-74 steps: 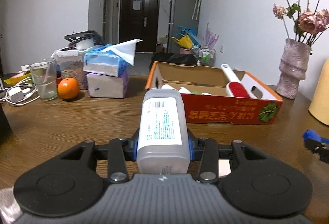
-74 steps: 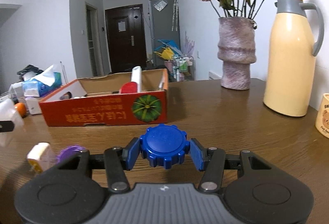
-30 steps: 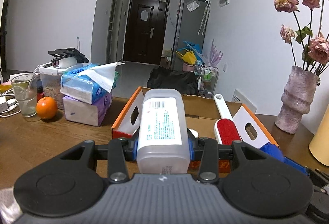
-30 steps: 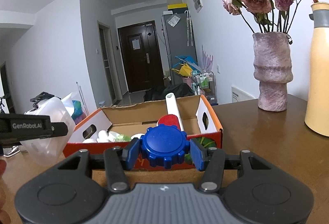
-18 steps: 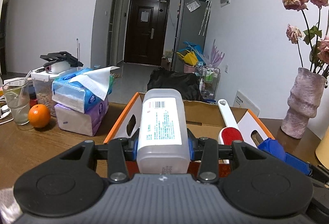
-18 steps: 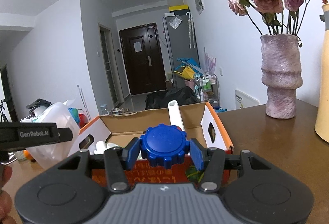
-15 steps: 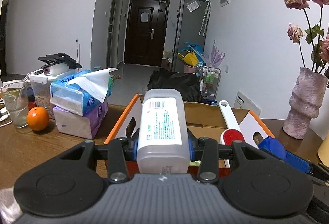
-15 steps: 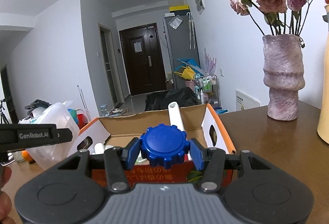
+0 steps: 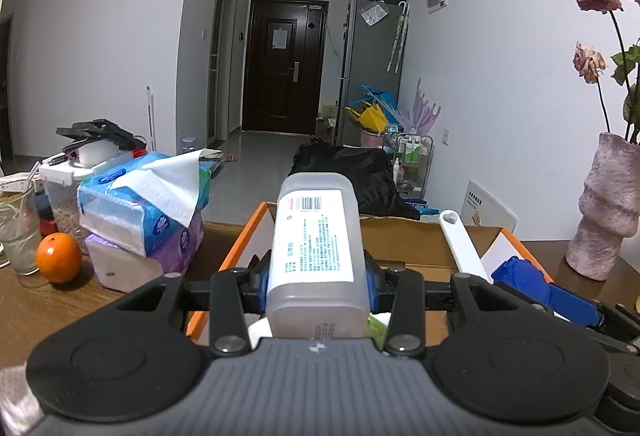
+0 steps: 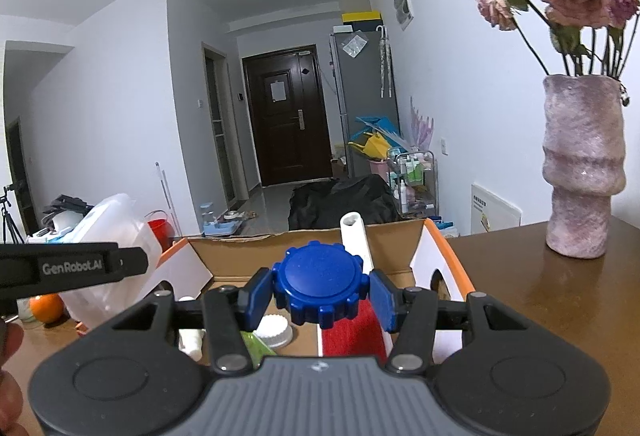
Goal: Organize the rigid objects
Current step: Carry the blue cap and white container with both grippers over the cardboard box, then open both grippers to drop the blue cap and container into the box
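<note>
My left gripper [image 9: 316,282] is shut on a translucent white bottle [image 9: 316,248] with a printed label, held over the near edge of the orange cardboard box [image 9: 246,232]. My right gripper [image 10: 322,294] is shut on a blue ridged cap [image 10: 319,290] and hovers over the same box [image 10: 444,248]. Inside the box lie a lint brush with a white handle [image 10: 356,236] and red pad [image 10: 352,332], a white lid [image 10: 274,332] and other small items. In the left wrist view the right gripper's blue cap [image 9: 520,278] shows at the right; in the right wrist view the bottle [image 10: 108,260] shows at the left.
On the wooden table [image 9: 36,312] stand stacked tissue packs [image 9: 140,220], an orange [image 9: 58,258], a glass [image 9: 18,232] and a food container [image 9: 66,204] at the left. A pink vase with dried roses [image 10: 582,168] stands right of the box. A hand [image 10: 8,368] shows at the left edge.
Both grippers have moved forward over the box with their loads; the box now lies right under the fingers and the tissue packs and vase have drawn closer.
</note>
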